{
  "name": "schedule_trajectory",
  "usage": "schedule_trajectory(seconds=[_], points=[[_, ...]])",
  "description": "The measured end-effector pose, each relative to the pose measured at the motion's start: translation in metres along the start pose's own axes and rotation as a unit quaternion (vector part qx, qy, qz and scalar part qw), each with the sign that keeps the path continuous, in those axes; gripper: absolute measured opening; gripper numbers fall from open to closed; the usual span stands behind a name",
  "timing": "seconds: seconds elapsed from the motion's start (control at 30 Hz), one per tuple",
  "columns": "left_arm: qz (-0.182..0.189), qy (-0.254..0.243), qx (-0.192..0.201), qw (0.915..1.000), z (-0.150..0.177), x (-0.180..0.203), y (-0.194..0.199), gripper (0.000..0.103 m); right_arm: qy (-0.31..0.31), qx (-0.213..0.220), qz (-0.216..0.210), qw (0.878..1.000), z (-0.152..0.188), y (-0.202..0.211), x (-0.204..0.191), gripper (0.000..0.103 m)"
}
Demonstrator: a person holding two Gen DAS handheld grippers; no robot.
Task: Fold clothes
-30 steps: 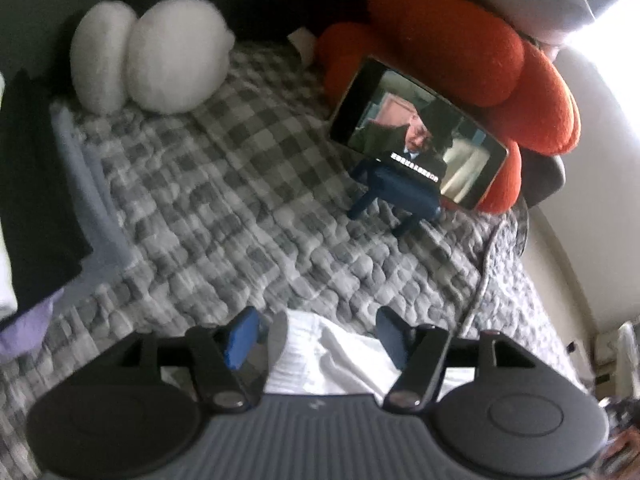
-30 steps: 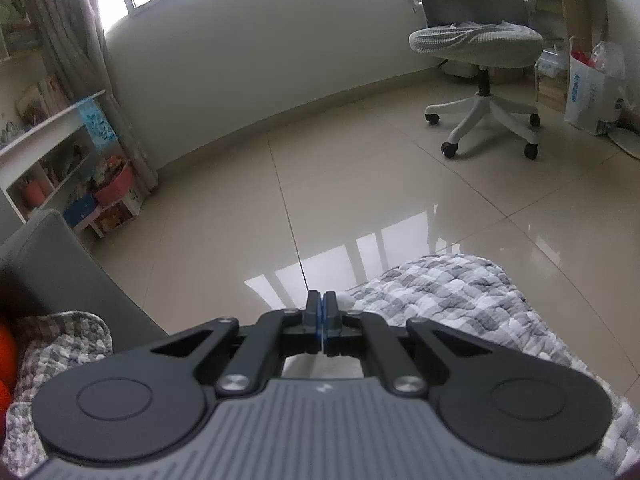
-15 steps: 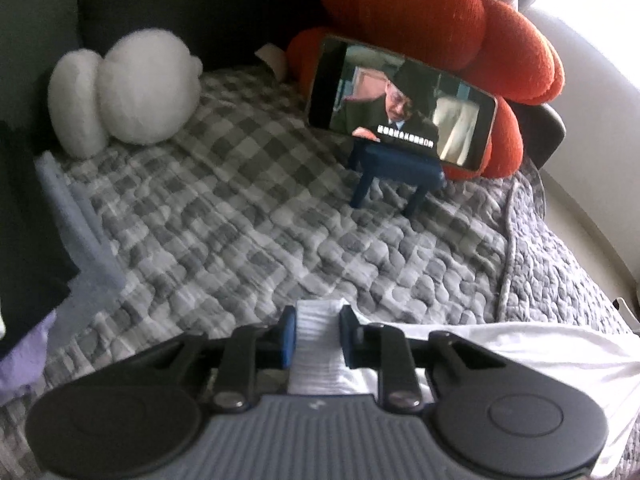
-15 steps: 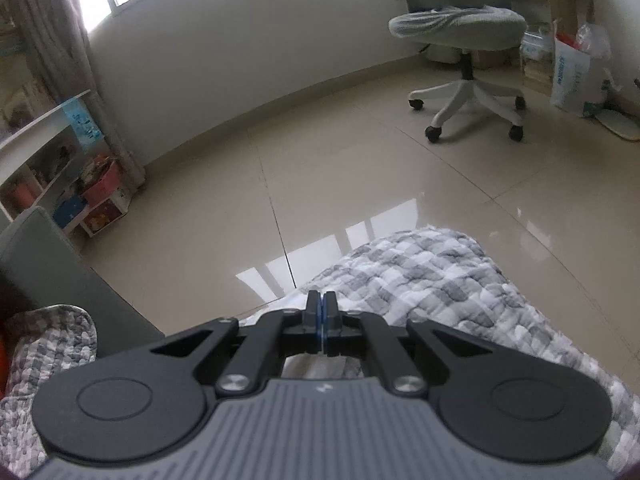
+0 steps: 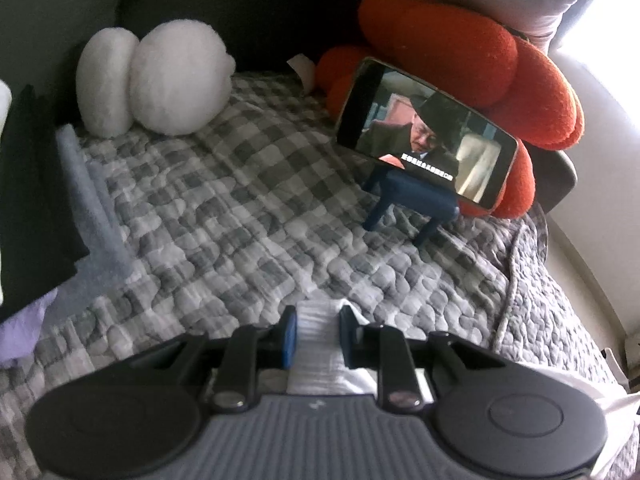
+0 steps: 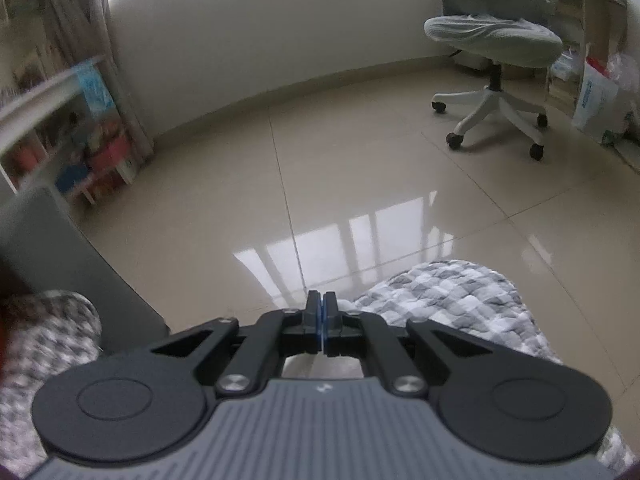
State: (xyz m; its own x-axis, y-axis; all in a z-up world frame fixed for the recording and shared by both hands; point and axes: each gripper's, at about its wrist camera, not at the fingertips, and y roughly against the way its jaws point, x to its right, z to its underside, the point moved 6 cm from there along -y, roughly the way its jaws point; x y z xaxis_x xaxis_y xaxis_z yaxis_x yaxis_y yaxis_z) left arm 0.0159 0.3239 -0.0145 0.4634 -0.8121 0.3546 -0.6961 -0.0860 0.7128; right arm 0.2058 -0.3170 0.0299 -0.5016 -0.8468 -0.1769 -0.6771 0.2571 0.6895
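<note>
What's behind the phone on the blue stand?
An orange plush cushion sits right behind the phone on its blue stand; the phone hides the cushion's lower middle.

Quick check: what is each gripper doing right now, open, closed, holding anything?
Left gripper: closed on a bunched fold of the white garment.
Right gripper: closed; whether it pinches any cloth cannot be told.
</note>
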Motion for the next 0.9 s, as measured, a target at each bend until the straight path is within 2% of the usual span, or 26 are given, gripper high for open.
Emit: schedule_trajectory(seconds=[0.03, 0.07, 0.13, 0.2, 0.23, 0.3, 0.37, 0.43, 0.47, 0.5, 0.57, 0.63, 0.8, 0.83, 0.87, 0.9], points=[[0.002, 0.002, 0.001, 1.0000, 0.001, 0.000, 0.000, 0.022, 0.012, -0.001, 0.007, 1.000, 0.003, -0.004, -0.003, 0.003], [0.006, 0.003, 0.000, 1.0000, 0.002, -0.001, 0.001, 0.022, 0.038, 0.001, 0.009, 0.999, 0.007, -0.003, -0.008, 0.011], [0.014, 0.003, -0.001, 0.9999, 0.003, -0.001, 0.002, 0.022, 0.101, 0.005, 0.006, 0.995, 0.014, 0.003, -0.020, 0.013], [0.019, -0.001, -0.002, 0.9998, 0.004, -0.002, 0.003, 0.022, 0.205, 0.028, -0.009, 0.978, 0.027, 0.018, -0.040, 0.028], [0.022, -0.001, -0.002, 0.9998, 0.004, -0.002, 0.004, 0.022, 0.269, 0.043, -0.029, 0.962, 0.038, 0.028, -0.054, 0.047], [0.028, 0.002, -0.002, 0.9996, 0.004, -0.002, 0.005, 0.022, 0.392, 0.053, -0.106, 0.912, 0.073, 0.054, -0.086, 0.050], [0.032, 0.006, -0.001, 0.9995, 0.003, -0.002, 0.007, 0.022, 0.497, 0.057, -0.186, 0.846, 0.113, 0.081, -0.116, 0.050], [0.034, 0.003, 0.003, 0.9994, 0.004, -0.001, 0.009, 0.022, 0.574, 0.063, -0.268, 0.771, 0.153, 0.114, -0.140, 0.049], [0.035, 0.000, 0.005, 0.9994, 0.005, 0.000, 0.011, 0.022, 0.598, 0.065, -0.301, 0.740, 0.169, 0.128, -0.151, 0.046], [0.036, -0.004, 0.007, 0.9993, 0.005, 0.000, 0.013, 0.022, 0.609, 0.062, -0.328, 0.720, 0.179, 0.139, -0.159, 0.044], [0.037, -0.008, 0.011, 0.9992, 0.005, 0.001, 0.016, 0.022, 0.611, 0.042, -0.372, 0.697, 0.191, 0.152, -0.175, 0.043], [0.042, -0.007, 0.015, 0.9990, 0.004, 0.000, 0.018, 0.022, 0.612, 0.023, -0.397, 0.683, 0.197, 0.156, -0.187, 0.038], [0.049, -0.002, 0.018, 0.9986, 0.004, -0.002, 0.021, 0.022, 0.636, -0.029, -0.413, 0.652, 0.219, 0.151, -0.212, 0.035], [0.051, 0.000, 0.018, 0.9986, 0.004, -0.003, 0.021, 0.022, 0.641, -0.036, -0.414, 0.645, 0.222, 0.151, -0.215, 0.031], [0.053, 0.002, 0.018, 0.9984, 0.005, -0.003, 0.021, 0.022, 0.647, -0.043, -0.414, 0.639, 0.226, 0.150, -0.217, 0.017], [0.055, 0.004, 0.018, 0.9983, 0.005, -0.004, 0.022, 0.022, 0.651, -0.049, -0.413, 0.635, 0.229, 0.149, -0.219, 0.007]])
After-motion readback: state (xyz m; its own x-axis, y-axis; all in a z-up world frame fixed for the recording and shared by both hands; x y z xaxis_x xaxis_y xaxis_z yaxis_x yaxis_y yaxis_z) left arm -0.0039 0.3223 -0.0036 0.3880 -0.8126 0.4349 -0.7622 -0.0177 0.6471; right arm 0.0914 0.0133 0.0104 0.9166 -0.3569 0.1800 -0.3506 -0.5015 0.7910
